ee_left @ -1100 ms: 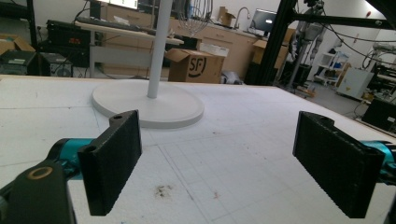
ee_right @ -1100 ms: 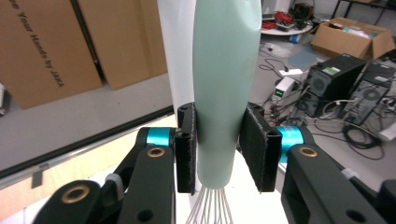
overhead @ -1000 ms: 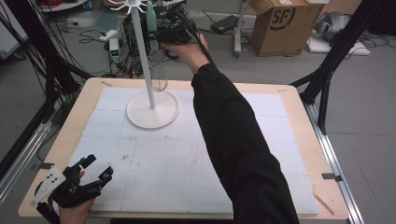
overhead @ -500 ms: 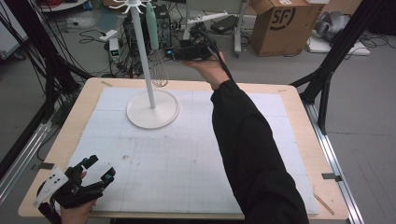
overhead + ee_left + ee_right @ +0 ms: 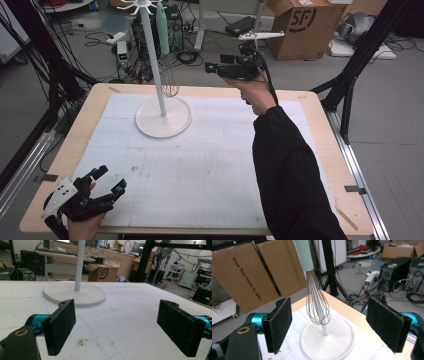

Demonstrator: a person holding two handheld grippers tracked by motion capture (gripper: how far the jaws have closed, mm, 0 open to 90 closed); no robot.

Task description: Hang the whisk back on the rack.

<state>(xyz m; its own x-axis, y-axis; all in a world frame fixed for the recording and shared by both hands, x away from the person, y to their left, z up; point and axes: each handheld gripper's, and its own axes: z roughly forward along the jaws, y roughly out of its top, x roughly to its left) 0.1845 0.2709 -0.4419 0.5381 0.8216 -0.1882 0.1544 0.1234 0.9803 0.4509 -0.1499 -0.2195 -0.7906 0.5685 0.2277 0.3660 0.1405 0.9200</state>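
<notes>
Beside whisk, right gripper drawn back rightward, jaws just opened, empty.

Our right arm wears a long black sleeve that reaches to the wrist. Our right gripper is a black body with teal fittings at the jaw roots, a black cable looping down at its 5 o'clock side, and a pale grey three-cornered plate at 12 o'clock. In the right gripper view each jaw carries a flat black pad with a finely ribbed face, set on a teal cylinder; a brass-ringed hole sits in the black bracket at 8 o'clock. Our left gripper has the same black frame, teal tips and a white plate dotted with small holes.
</notes>
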